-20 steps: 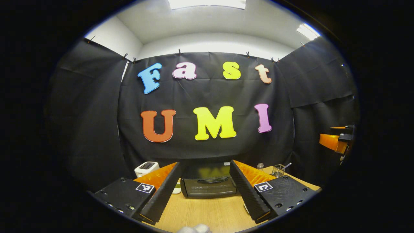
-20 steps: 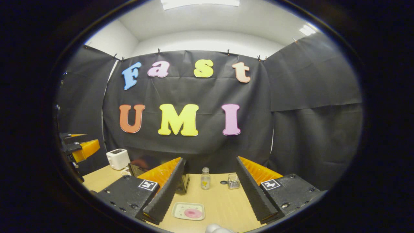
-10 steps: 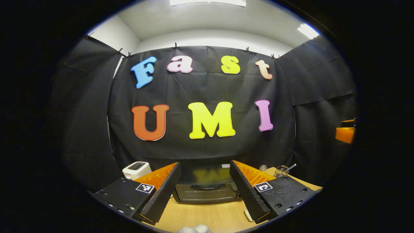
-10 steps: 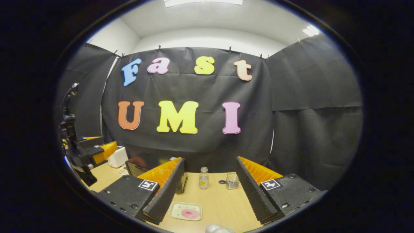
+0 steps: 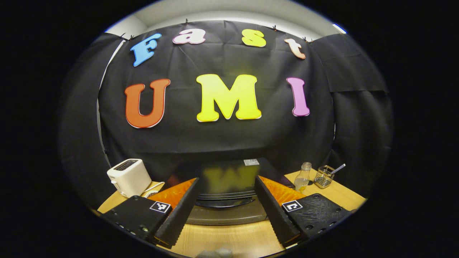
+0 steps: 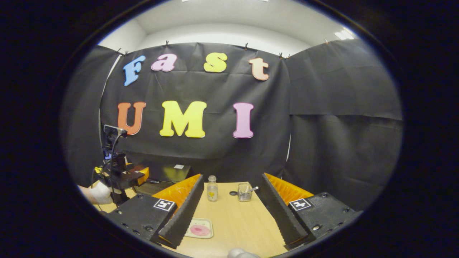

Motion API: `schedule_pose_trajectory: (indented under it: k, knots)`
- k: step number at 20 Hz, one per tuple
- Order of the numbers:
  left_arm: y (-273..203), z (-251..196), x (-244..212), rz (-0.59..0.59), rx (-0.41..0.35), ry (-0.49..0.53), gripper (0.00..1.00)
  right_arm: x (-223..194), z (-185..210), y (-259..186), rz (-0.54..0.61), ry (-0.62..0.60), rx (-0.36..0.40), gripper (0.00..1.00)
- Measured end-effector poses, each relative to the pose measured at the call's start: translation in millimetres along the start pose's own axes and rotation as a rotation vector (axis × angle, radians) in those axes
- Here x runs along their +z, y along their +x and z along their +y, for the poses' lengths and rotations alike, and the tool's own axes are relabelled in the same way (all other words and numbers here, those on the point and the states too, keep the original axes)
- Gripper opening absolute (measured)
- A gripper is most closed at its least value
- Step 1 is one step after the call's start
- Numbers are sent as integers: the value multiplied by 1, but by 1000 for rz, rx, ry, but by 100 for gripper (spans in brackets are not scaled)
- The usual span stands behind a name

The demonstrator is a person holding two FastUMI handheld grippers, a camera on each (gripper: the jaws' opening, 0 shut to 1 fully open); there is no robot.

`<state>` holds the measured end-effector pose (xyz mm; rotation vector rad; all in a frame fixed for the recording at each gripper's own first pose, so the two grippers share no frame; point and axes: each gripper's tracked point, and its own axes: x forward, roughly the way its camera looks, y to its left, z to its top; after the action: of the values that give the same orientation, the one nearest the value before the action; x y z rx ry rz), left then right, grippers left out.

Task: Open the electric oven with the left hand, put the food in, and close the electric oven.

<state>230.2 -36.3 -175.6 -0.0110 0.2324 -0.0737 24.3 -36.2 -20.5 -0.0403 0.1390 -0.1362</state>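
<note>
The black electric oven [image 5: 226, 179] stands on the wooden table [image 5: 229, 238] with its door shut; its curved handle [image 5: 224, 202] runs across the front. My left gripper [image 5: 226, 178] is open, close in front of the oven, one finger on each side of the handle and touching nothing. In the right gripper view the food, a pink round piece on a pale tray [image 6: 199, 229], lies on the table by the left finger. My right gripper [image 6: 232, 175] hangs open above the table, holding nothing. Farther left there, the left gripper [image 6: 123, 175] and a gloved hand [image 6: 98, 193] are at the oven [image 6: 168, 173].
A white toaster [image 5: 129, 177] stands left of the oven. To the oven's right are a small clear bottle [image 5: 302, 177] and a wire basket [image 5: 324, 176] with a utensil; both also stand at the table's back, bottle [image 6: 212, 189], basket [image 6: 245, 191].
My left gripper has moved forward and down to the oven, which now looms large between its fingers. The right gripper has shifted slightly; the tray sits lower left between its fingers.
</note>
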Motion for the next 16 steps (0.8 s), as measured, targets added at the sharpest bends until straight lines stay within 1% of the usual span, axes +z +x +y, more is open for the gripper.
schedule_pose_trajectory:
  k: [1, 2, 7, 8, 10, 11, 12, 16]
  knots:
    - [8, 1, -6, 8, 6, 12, 97, -2, -1, -1, 6, -6, -10, 96]
    - [16, 4, -15, 22, 15, 23, 97, -4, -3, -3, 10, -12, -20, 100]
    - [39, 12, -46, 92, 34, 24, 97, -11, -12, -13, 32, -12, -58, 100]
    - [42, 9, -53, 112, 27, 21, 97, -11, -13, -15, 33, -12, -63, 96]
    - [44, 8, -50, 101, 26, 8, 98, -11, -15, -19, 35, -12, -71, 96]
    - [40, 9, -56, 120, 32, -18, 96, -11, -15, -19, 35, -8, -71, 100]
    - [39, 8, -55, 119, 35, -28, 97, -11, -15, -20, 35, -3, -70, 100]
    - [26, 7, -58, 146, 30, -25, 97, -10, -12, -26, 31, 3, -55, 100]
